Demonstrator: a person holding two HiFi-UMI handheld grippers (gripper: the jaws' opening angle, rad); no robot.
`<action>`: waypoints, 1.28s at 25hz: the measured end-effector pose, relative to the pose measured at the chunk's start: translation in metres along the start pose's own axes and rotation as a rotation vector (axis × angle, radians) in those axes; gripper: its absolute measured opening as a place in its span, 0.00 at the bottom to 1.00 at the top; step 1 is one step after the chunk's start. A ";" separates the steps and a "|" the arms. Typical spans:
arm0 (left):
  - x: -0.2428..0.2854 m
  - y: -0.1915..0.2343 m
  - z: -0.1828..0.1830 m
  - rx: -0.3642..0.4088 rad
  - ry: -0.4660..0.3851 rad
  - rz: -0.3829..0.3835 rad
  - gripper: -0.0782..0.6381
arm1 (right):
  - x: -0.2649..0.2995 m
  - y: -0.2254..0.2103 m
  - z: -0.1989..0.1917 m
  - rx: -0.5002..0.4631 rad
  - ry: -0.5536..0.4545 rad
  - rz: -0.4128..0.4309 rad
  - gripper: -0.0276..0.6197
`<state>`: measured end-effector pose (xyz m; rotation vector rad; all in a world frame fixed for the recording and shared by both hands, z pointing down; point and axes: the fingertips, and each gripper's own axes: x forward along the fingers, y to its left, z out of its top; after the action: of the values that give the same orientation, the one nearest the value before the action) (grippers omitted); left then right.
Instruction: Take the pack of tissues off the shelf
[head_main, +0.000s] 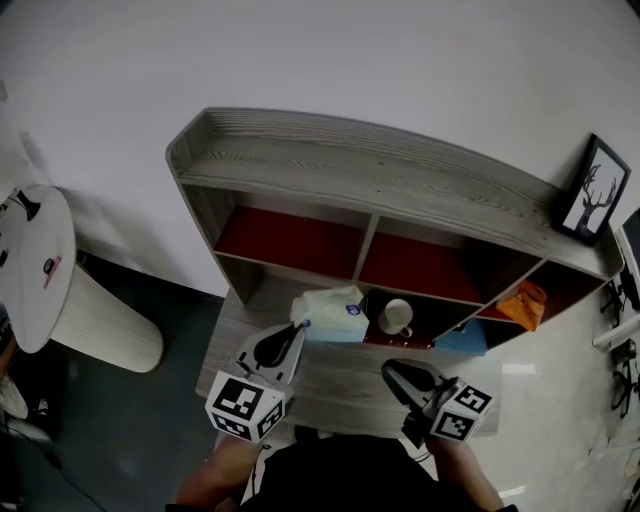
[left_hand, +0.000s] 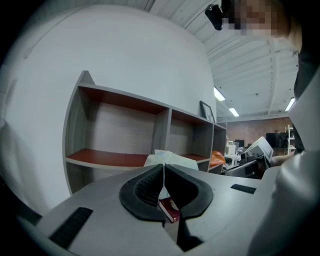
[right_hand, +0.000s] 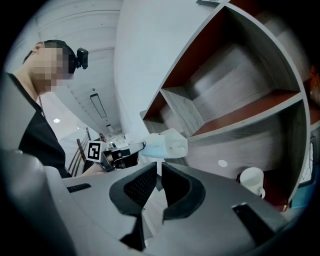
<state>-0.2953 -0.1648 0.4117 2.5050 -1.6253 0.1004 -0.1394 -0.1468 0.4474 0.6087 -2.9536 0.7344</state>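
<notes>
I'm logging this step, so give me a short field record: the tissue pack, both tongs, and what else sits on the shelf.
pack: pale blue-and-white plastic pack of tissues, held in front of the grey wooden shelf
left tongs: shut on the pack's edge
right tongs: shut, empty
also in shelf: white mug, orange item

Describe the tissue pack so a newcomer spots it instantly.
Find the grey wood-grain shelf unit with red-lined compartments. At its lower tier's front, mid-width, is the soft pale-blue-and-white tissue pack, pinched in the jaws of the left gripper; the white mug beside it is rigid and round.
</notes>
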 end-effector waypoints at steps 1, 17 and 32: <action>0.001 0.002 -0.005 -0.003 0.007 -0.003 0.13 | 0.002 0.001 -0.004 0.006 0.003 -0.003 0.08; 0.019 0.010 -0.075 -0.044 0.133 -0.025 0.13 | 0.007 0.000 -0.011 0.001 0.015 -0.031 0.08; 0.049 0.022 -0.143 -0.128 0.230 -0.008 0.13 | 0.020 -0.015 -0.013 -0.004 0.083 -0.021 0.08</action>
<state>-0.2919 -0.1941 0.5614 2.3078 -1.4813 0.2642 -0.1527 -0.1599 0.4679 0.5935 -2.8679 0.7337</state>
